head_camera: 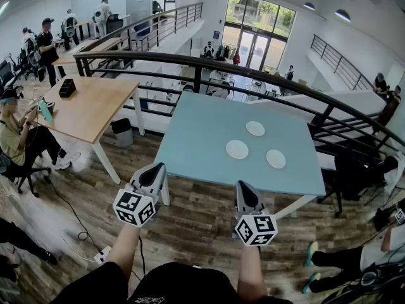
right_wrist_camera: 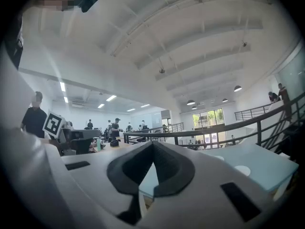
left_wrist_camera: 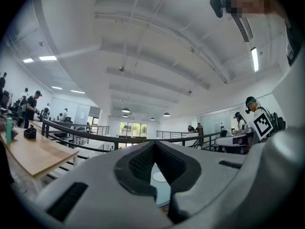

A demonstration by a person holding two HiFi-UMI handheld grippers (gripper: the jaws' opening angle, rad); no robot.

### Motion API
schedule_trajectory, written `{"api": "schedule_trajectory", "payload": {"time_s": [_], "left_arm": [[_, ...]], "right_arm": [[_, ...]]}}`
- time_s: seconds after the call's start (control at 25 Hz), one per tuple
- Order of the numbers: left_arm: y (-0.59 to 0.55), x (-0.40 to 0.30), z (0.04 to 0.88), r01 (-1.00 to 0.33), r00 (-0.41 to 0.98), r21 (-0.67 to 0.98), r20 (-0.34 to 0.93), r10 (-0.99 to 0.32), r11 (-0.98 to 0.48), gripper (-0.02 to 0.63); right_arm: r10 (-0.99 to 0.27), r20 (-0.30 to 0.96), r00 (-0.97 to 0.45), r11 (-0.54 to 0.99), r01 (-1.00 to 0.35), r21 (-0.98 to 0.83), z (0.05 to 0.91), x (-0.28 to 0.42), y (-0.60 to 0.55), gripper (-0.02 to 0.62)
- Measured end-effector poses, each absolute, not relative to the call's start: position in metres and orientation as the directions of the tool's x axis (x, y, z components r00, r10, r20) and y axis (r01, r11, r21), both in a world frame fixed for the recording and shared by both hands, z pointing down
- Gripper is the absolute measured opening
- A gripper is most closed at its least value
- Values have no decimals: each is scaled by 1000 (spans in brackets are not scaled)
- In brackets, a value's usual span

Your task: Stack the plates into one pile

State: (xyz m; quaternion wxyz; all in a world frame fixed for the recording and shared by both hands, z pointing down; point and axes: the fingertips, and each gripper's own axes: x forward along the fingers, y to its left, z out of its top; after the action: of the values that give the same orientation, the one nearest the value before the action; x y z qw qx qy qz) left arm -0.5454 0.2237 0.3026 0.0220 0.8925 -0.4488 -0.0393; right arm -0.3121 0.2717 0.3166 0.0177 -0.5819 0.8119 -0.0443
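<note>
Plates number three, and all of them lie flat on the pale blue counter point(head_camera: 190, 138), each on its own and none resting on another. They look alike to me: small, round, plain white and shallow, with no pattern that I can make out.

In the head view the upper plate point(head_camera: 255, 128) sits just right of the frame's centre. The left plate point(head_camera: 237, 149) lies below and to the left of it. The right plate point(head_camera: 276, 159) is the lowest, further toward the right of the frame. Together they form a loose triangle, near one another but not touching, and bare blue surface shows between them.

Below them in the frame I have both tools held out, with the tips about at the counter's lower edge and well apart from every plate. The left gripper point(head_camera: 157, 168) is at the counter's lower left corner, and the right gripper point(head_camera: 243, 187) is lower, toward the middle of the frame. In each gripper view the jaws are pressed together with nothing between them.

Under the grippers is a wooden floor point(head_camera: 202, 223). A dark railing point(head_camera: 253, 67) curves across behind the counter, and a wooden table point(head_camera: 88, 106) stands at the upper left.
</note>
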Motion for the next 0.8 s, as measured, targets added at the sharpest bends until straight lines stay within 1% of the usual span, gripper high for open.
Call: {"api": "schedule_trajectory", "payload": {"time_s": [0.2,0.4,0.64,0.8], "left_arm": [[224,-562,301,-790,607,68,-56,-793,-610,8],[228,-564,300,-780,621,53,-64,-781,-624,8],[230,-563,306,-758,648,49,-65,-759,-651,6],[227,-563,313,-745,662,55,-63,-747,-665,8]], "right_arm": [[-953,23,-302,300,-951,-72,316,-328,276,8],[-959,18,-282,280,-958,-63,315,-332,283,8],[-955,5,-296,294,-950,-108,318,-340,293,9],[-964,13,-267,264,-957,-122,326,-340,297,9]]}}
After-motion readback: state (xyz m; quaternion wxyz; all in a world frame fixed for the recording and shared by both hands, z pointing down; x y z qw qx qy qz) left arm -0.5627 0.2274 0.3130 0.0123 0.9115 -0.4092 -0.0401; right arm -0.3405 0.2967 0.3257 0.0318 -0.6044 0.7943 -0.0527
